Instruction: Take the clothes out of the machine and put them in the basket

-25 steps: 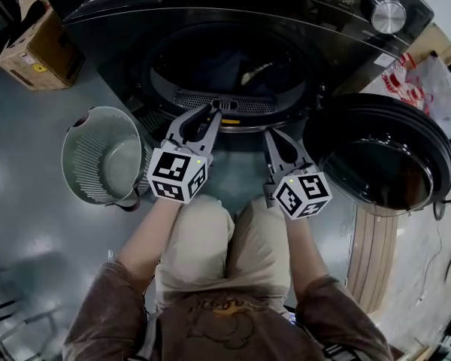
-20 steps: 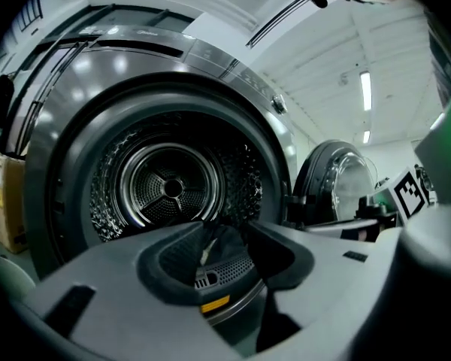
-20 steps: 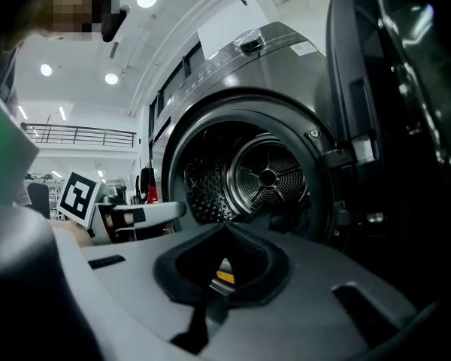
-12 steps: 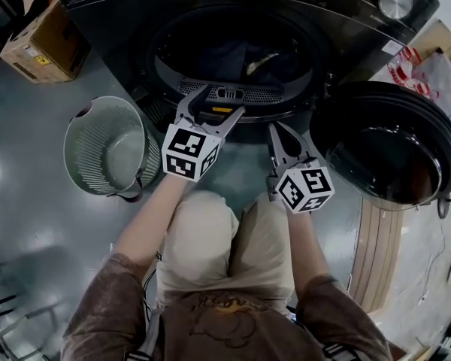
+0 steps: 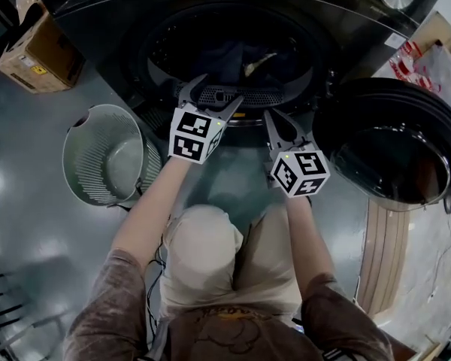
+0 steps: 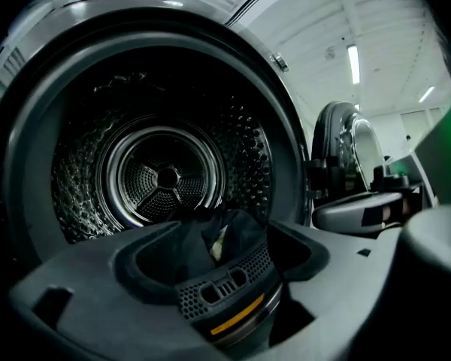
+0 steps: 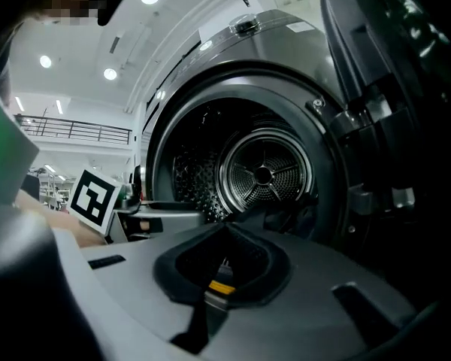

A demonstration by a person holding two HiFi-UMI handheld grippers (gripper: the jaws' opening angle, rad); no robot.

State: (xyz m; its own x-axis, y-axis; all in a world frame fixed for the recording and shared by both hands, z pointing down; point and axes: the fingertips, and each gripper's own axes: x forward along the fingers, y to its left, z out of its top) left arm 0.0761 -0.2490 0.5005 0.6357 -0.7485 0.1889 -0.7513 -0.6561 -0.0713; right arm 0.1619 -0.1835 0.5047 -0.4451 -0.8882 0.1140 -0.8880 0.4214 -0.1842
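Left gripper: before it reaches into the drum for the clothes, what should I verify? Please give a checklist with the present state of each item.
1. Machine door swung aside: ok.
2. Left gripper jaws apart: ok. They have just been opening, with nothing between them.
3. Clothes in sight: ok. A dark pile lies at the front of the drum, behind the lint filter.
4. Right gripper out of the way: ok. It is shut, empty and outside the opening.
5. Basket upright: ok. It stands on the floor at the person's left.
6. Grip on the clothes: not ok, not yet touching.
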